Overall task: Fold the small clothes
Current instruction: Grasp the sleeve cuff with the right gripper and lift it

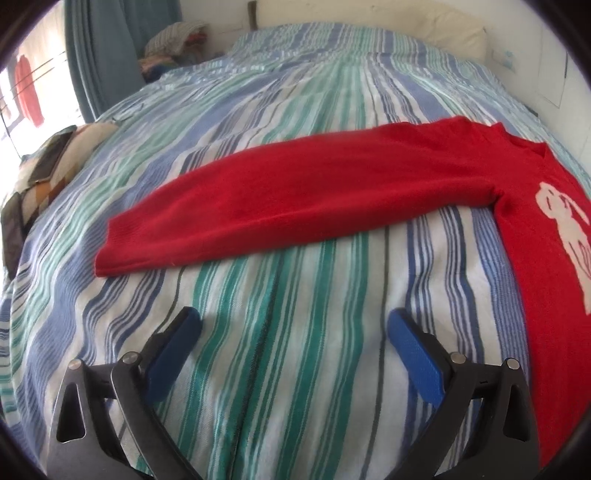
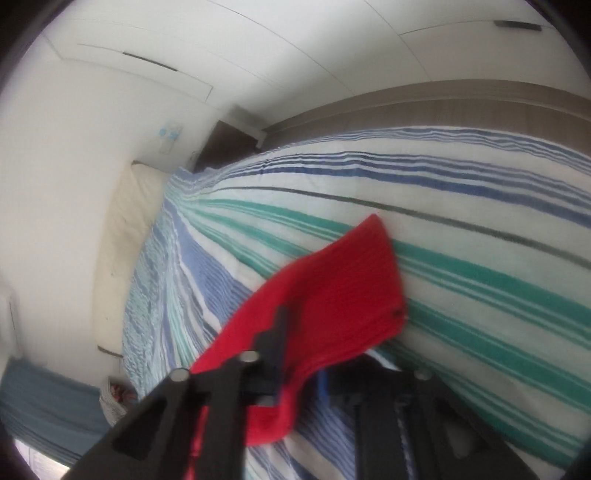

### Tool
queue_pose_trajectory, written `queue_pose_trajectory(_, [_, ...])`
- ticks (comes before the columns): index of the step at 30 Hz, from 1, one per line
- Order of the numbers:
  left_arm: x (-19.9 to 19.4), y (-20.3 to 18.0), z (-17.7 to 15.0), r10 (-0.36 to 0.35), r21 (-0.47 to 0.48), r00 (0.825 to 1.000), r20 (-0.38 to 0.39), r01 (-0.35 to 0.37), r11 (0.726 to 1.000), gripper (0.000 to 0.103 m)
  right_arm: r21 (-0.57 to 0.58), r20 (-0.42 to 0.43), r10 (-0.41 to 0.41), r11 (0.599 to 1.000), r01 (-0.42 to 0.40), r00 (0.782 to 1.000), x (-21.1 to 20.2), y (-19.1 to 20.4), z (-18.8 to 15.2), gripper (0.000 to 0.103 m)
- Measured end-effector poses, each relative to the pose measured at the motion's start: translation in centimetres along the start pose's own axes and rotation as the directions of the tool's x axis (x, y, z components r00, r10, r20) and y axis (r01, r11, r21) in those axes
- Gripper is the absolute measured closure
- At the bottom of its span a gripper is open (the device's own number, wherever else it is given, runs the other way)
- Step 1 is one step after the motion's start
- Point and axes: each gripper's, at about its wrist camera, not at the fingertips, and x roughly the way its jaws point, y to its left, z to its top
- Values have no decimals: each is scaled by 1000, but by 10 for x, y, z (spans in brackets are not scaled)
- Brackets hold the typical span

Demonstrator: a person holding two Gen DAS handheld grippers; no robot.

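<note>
A small red sweater (image 1: 332, 192) with a white figure on its front lies flat on the striped bedspread (image 1: 277, 350). One long sleeve stretches to the left, its cuff (image 1: 118, 247) nearest my left gripper. My left gripper (image 1: 293, 325) is open and empty, just above the bedspread in front of the sleeve. In the right wrist view my right gripper (image 2: 314, 354) is shut on a fold of the red sweater (image 2: 332, 295) and holds it lifted above the bedspread (image 2: 480, 295). The blue pads are mostly hidden by the cloth.
A cream pillow (image 1: 443, 26) lies at the head of the bed by the white wall. A pile of clothes (image 1: 173, 40) sits at the far left corner near a blue curtain (image 1: 107, 55). A patterned cushion with a phone (image 1: 51, 158) lies at the left edge.
</note>
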Motion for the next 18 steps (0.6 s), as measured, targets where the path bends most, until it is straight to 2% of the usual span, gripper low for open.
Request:
queue_pose_trajectory(1, [-10,1,2,-57,-4,998,16,57,998,2,-26,25,-19,999,20,1000,-3,8,0,96])
queue_pose_trajectory(3, [-31,4,6,-133,-4,988,76,134,991,1,-143,61,4,990,5,998,-16,43,-2,96])
queue_pose_trajectory(4, [-38,3,8,-149,3,983,103,150,989,1,-229,67,37,973,-21,997,-25,69,-4,96])
queue_pose_trajectory(6, [-39,1,11,-163,18,978,132,162,987,1,-392,50,123,915,-94,991,-43,131,-18,97])
queue_pose_trajectory(9, [-21,1,5,-136,2,981,141,137,991,1,-552,-55,253,798,-240,966,-60,227,-55,97])
queue_pose_trajectory(12, [4,7,-12,-97,-42,987,128,103,994,1,-635,-204,322,675,-375,925,-63,309,-113,97])
queue_pose_trajectory(15, [6,7,-10,-101,-51,987,128,109,993,1,-678,-340,315,571,-463,886,-49,368,-177,97])
queue_pose_trajectory(18, [7,6,-12,-104,-39,987,124,109,993,1,-706,-455,249,485,-517,855,-22,395,-248,95])
